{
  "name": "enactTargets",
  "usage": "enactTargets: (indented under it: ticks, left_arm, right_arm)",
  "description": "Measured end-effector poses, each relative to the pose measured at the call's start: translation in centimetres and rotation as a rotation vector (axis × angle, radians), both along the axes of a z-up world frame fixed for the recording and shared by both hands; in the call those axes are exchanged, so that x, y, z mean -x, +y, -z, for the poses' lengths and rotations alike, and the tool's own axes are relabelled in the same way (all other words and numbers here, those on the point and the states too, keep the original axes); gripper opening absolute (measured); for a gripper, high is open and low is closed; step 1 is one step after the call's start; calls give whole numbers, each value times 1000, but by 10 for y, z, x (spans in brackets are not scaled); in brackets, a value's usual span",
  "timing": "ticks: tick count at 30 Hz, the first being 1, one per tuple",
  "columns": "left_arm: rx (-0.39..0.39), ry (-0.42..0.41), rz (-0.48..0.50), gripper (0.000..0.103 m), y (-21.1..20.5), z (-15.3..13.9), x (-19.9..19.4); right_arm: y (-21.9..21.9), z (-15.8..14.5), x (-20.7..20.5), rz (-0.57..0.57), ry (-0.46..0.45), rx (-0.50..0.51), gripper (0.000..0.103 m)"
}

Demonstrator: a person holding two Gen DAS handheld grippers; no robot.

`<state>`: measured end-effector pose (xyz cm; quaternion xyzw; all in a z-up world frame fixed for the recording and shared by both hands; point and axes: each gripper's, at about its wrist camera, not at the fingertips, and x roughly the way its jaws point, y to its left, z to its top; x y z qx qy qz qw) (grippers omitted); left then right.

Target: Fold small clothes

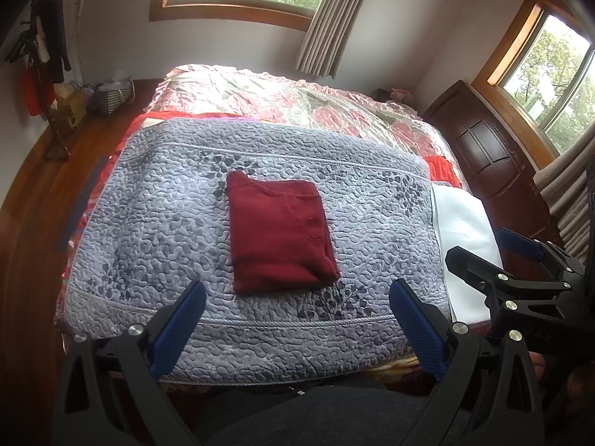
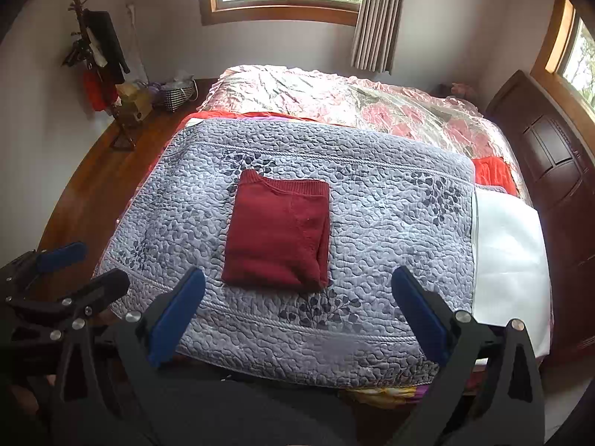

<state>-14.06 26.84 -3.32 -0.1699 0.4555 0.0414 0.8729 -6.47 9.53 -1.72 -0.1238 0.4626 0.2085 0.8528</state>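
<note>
A dark red knitted garment lies folded into a neat rectangle on the grey quilted blanket, ribbed hem at its far edge. My left gripper hangs open above the blanket's near edge, short of the garment, nothing between its blue pads. My right gripper is likewise open and empty, just in front of the garment's near edge. Each gripper shows in the other's view: the right gripper at the right side, the left gripper at the left.
The blanket covers the foot of a bed with a pink floral quilt behind. A white cloth lies at the blanket's right. Dark wooden headboard on the right, coat stand and basket on the wooden floor at left.
</note>
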Motion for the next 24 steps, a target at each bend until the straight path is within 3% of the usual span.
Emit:
enactTargets:
  ticks: [24]
  left_arm:
    - [-13, 26, 13, 99, 1, 2, -8]
  right_arm:
    - [-2, 2, -10, 4, 23, 9, 100]
